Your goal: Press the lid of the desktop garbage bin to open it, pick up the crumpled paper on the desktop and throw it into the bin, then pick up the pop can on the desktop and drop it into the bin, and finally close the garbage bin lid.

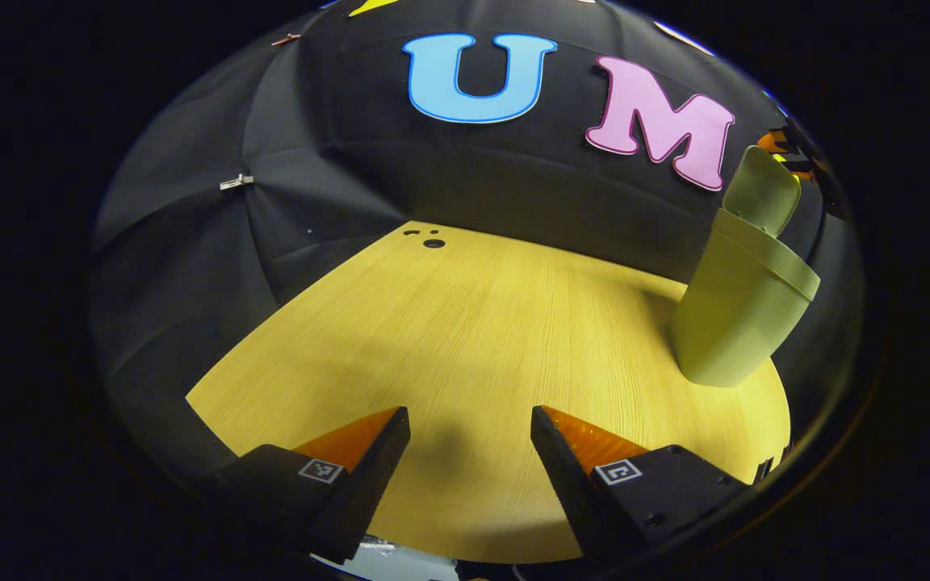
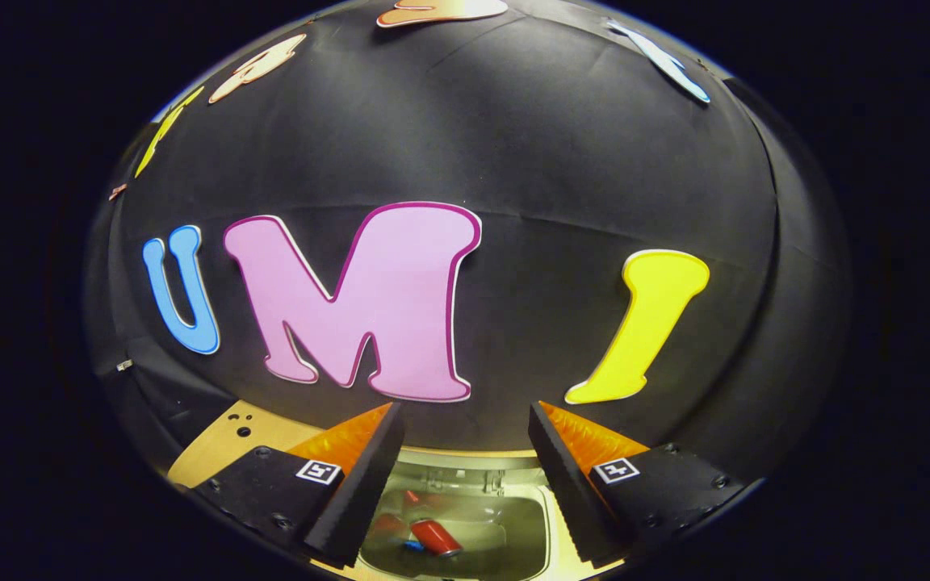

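An olive-green desktop bin [image 1: 743, 315] stands on the wooden table [image 1: 465, 339] at the right, its lid [image 1: 762, 190] tipped up. My left gripper [image 1: 469, 436] is open low over the bare table, well left of the bin. My right gripper [image 2: 461, 452] is open directly above the bin's mouth [image 2: 465, 524]. Between its fingers I look down at a red pop can [image 2: 435, 537] lying on the bin's bottom. Nothing sits between either pair of fingers.
Black cloth walls close the table on the far side and the left. Small dark holes [image 1: 429, 238] mark the table's far edge. A metal clip [image 1: 236, 182] hangs on the left cloth.
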Action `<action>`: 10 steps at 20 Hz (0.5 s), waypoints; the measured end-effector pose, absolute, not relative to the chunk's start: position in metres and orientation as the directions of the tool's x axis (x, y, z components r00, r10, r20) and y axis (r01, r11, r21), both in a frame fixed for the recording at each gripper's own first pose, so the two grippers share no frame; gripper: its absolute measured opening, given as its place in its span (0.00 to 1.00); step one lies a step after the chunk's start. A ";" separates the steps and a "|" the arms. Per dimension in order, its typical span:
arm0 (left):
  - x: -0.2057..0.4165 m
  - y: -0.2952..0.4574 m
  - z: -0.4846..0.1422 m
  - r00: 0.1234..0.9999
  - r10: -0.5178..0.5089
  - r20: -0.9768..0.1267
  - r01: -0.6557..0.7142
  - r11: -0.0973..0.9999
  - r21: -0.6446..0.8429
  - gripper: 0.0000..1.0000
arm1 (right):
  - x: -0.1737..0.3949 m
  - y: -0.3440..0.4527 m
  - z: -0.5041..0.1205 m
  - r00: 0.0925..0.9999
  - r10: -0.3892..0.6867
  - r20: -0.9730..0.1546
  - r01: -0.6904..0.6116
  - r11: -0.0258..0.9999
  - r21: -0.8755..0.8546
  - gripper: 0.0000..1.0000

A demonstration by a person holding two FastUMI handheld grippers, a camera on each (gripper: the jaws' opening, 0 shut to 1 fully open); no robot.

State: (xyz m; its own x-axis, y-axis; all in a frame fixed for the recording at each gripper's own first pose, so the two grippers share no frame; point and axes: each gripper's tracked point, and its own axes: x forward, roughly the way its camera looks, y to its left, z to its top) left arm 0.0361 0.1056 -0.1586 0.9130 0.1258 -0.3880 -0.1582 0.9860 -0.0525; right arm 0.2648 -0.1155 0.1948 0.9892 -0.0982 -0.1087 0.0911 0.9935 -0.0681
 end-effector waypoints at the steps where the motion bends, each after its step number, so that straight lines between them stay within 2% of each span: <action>1: 0.038 0.104 -0.159 0.914 0.117 -0.387 -0.149 0.987 -0.053 0.97 | 0.258 -0.114 0.189 0.989 -0.096 -0.113 0.088 0.994 -0.071 0.97; 4: 0.042 0.097 -0.162 0.915 0.085 -0.394 -0.111 0.993 -0.043 0.97 | 0.236 -0.110 0.169 0.989 -0.079 -0.127 0.068 0.994 -0.088 0.97; 5: 0.042 0.095 -0.163 0.915 0.074 -0.397 -0.092 0.995 -0.026 1.00 | 0.229 -0.110 0.162 0.988 -0.080 -0.129 0.070 0.994 -0.081 0.97; 6: 0.044 0.093 -0.162 0.915 0.064 -0.399 -0.074 0.997 -0.009 0.97 | 0.222 -0.108 0.151 0.987 -0.080 -0.138 0.071 0.995 -0.070 0.97; 10: 0.047 0.087 -0.162 0.913 0.028 -0.407 -0.023 1.000 0.016 0.97 | 0.201 -0.109 0.114 0.983 -0.080 -0.167 0.076 0.997 -0.030 0.98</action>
